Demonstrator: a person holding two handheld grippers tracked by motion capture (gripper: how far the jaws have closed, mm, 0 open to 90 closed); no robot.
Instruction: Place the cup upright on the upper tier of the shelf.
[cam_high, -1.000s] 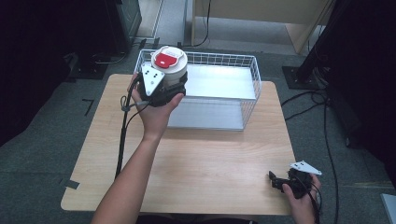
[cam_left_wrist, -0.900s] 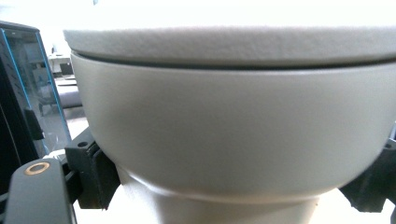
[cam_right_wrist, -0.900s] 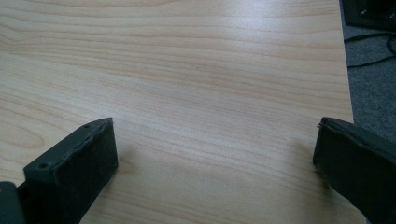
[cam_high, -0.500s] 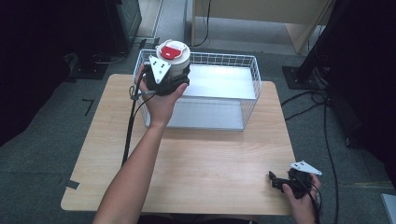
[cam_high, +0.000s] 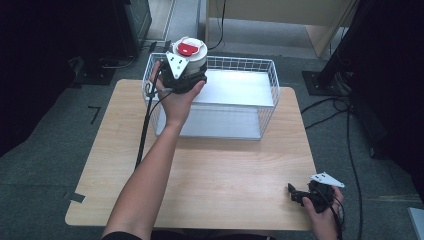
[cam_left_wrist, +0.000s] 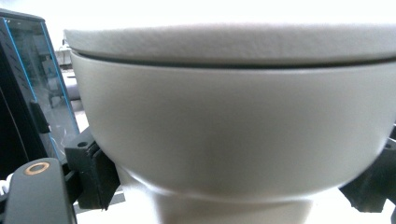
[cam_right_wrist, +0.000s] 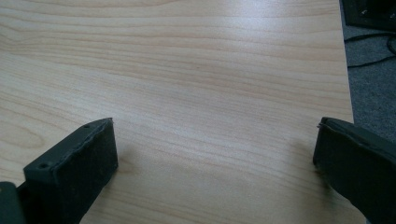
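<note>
Progress looks past halfway by my reading: my left gripper (cam_high: 186, 75) has the jar (cam_high: 190, 52) lifted and held at the upper left of the high view, over the near-left corner of the wire basket (cam_high: 267, 75). In the left gripper view the jar (cam_left_wrist: 233, 121) sits between the two black jaws, pale grey body with a lid seam above, so I take that claw as pinching it at the sides. From above the jar shows a white lid with a red patch on top. What I judge is left: carry it over the rim, lower it onto the basket's pale floor, and let go. The basket rim is the one thing in the way; the jar seems to hang right at the wire edge, though I cannot tell how much clearance its bottom has. My left cable (cam_high: 145, 125) trails down across the table (cam_high: 225, 170) and could snag the corner. My right gripper (cam_high: 300, 194) rests at the lower right of the frame, near the table edge, jaws spread wide over bare wood in its own view, holding nothing. Dark stands and cables sit on the floor around, well apart.
</note>
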